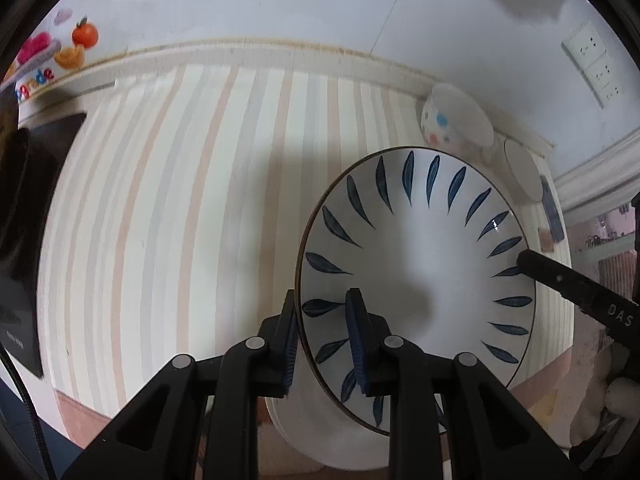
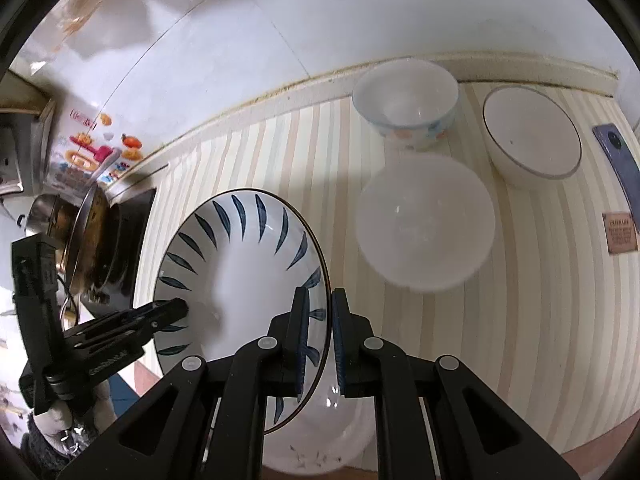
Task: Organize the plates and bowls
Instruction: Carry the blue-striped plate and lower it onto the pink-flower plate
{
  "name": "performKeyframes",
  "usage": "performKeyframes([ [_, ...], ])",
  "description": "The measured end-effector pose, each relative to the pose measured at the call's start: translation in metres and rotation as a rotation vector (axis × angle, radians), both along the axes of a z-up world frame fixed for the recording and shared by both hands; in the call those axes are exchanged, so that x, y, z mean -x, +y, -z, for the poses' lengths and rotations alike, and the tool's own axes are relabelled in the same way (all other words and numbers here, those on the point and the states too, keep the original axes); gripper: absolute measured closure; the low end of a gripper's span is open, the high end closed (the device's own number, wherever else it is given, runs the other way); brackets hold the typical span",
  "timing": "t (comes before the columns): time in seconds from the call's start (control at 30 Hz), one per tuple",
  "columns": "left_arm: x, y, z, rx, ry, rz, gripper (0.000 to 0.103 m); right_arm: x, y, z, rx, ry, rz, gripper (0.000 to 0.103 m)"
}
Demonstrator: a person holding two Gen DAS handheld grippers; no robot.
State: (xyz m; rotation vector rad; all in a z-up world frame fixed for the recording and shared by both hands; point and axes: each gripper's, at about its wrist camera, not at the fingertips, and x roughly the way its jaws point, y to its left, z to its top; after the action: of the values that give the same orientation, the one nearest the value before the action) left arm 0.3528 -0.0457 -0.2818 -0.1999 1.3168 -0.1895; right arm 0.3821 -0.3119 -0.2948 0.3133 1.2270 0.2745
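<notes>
The white round plate with dark blue leaf strokes around its rim (image 1: 416, 276) (image 2: 240, 264) sits in the lower right of the left wrist view and the lower centre-left of the right wrist view, held at two opposite edges. The left gripper (image 1: 326, 340) (image 2: 176, 312) has its fingers closed on the plate's rim, one blue-padded finger (image 1: 358, 340) lying on the inner face and the other outside. The right gripper (image 2: 318, 344) (image 1: 528, 260) clamps the opposite rim between its own fingers. Beneath the patterned plate, in the lower part of both frames, lies a plain white plate (image 1: 320, 440) (image 2: 320, 448); whether the two touch cannot be told. Both are over the desk covered with a cream, pink and grey striped cloth (image 1: 180, 200) (image 2: 520, 320). In the right wrist view a plain white bowl (image 2: 426, 222) stands right of centre, and at the upper right, by the wall, a white bowl with blue and orange dots (image 2: 406, 104) (image 1: 456, 120) and a white bowl with a dark rim (image 2: 532, 136). A dark phone (image 2: 618, 164) lies at the right edge.
</notes>
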Motion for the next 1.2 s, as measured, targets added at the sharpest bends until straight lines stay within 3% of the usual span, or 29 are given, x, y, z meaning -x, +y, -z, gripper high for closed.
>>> performKeyframes([
  [0.7, 0.031, -0.012, 0.052, -0.066, 0.11, -0.002, 0.083, 0.038, 0.004, 0.074, 0.0, 0.13, -0.048, 0.09],
  [1.2, 0.041, -0.024, 0.06, -0.101, 0.087, -0.037, 0.082, 0.042, 0.002, 0.085, -0.002, 0.159, -0.1, 0.09],
])
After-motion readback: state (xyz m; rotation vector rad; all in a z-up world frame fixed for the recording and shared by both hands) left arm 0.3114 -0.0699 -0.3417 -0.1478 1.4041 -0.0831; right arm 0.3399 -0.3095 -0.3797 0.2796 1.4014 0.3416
